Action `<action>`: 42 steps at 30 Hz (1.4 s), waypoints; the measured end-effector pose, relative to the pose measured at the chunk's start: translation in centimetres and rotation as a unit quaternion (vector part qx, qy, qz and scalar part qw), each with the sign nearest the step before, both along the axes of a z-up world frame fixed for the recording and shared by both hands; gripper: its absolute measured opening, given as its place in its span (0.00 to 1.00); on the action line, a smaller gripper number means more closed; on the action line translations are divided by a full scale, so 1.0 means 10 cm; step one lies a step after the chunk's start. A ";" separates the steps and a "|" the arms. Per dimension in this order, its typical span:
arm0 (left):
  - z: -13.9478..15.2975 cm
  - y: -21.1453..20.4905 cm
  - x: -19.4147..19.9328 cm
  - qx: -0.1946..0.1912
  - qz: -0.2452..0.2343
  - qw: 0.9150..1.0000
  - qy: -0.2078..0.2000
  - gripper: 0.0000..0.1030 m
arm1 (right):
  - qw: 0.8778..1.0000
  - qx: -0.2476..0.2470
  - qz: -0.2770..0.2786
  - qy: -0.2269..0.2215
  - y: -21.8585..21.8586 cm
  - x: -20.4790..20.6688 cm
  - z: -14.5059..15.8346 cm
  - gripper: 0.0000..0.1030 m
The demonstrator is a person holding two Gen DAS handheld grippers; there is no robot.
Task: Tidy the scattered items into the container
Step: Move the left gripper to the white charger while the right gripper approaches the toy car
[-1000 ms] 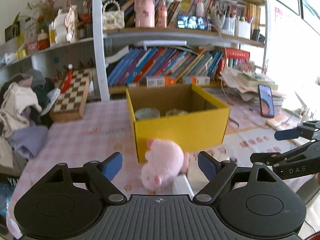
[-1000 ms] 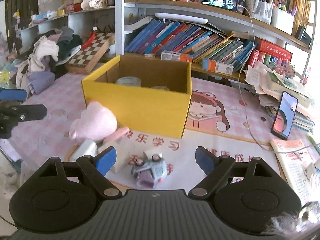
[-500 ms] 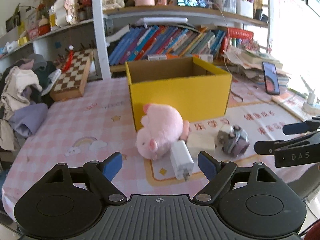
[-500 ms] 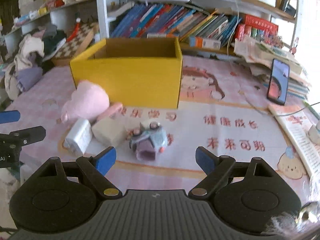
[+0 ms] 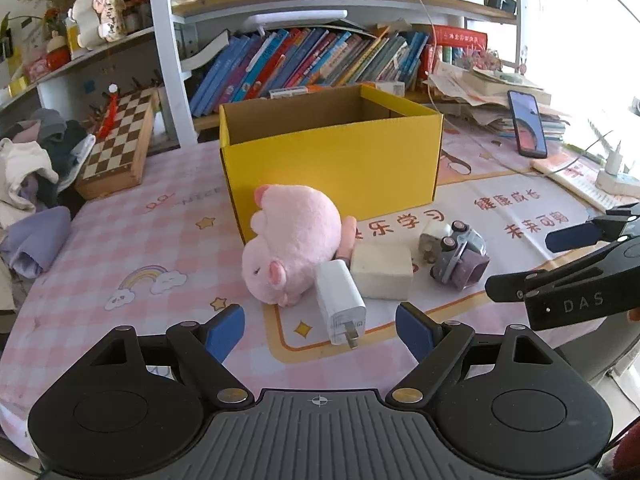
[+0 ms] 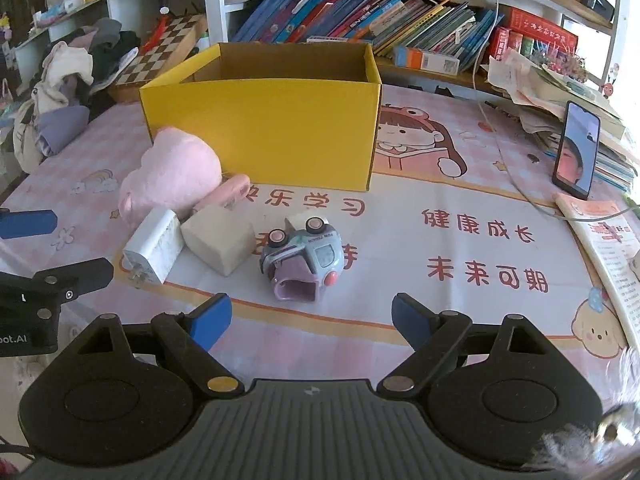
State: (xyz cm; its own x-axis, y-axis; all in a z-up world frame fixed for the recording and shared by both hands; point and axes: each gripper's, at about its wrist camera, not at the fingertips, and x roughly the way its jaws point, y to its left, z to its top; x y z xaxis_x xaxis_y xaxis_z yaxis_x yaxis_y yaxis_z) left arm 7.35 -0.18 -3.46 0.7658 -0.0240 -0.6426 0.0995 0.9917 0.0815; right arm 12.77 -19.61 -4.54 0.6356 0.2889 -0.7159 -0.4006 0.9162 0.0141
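A yellow cardboard box (image 5: 336,168) (image 6: 260,136) stands open-topped on the table. In front of it lie a pink plush pig (image 5: 292,242) (image 6: 172,176), a white charger plug (image 5: 340,306) (image 6: 152,250), a cream block (image 5: 382,272) (image 6: 218,244) and a small grey-blue toy car (image 5: 458,256) (image 6: 304,258) on its side. My left gripper (image 5: 320,330) is open, low and just short of the charger. My right gripper (image 6: 310,320) is open too, a little short of the toy car. Each gripper shows at the edge of the other's view.
A chessboard (image 5: 120,144) and a heap of clothes (image 5: 28,176) sit at the left. A phone (image 6: 576,148) stands propped at the right beside stacked papers, with a cable (image 6: 516,176) across the mat. Bookshelves (image 5: 312,64) rise behind the box.
Both grippers have drawn back and dropped lower, so the box's inside is no longer visible and the charger, block and car now lie in full view. Both stay open.
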 end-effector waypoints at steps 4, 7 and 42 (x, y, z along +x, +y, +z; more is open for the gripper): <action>-0.05 -0.02 0.05 0.006 -0.001 1.000 0.005 0.81 | 1.000 0.004 0.004 0.000 0.00 0.07 -0.05 0.84; -0.08 -0.04 0.09 0.010 -0.002 1.000 0.008 0.81 | 1.000 0.005 0.010 0.002 0.01 0.12 -0.07 0.84; -0.33 -0.10 0.53 -0.007 -0.002 0.998 0.066 0.41 | 0.996 -0.009 0.067 0.050 0.17 0.64 -0.27 0.79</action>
State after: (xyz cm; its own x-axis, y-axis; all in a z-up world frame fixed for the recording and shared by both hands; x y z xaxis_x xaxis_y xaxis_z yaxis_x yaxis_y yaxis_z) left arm 12.63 -1.13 -6.81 0.6739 -0.0362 -0.7379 0.1127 0.9921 0.0543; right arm 19.20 -17.90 -7.28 0.5168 0.3525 -0.7802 -0.5172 0.8548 0.0436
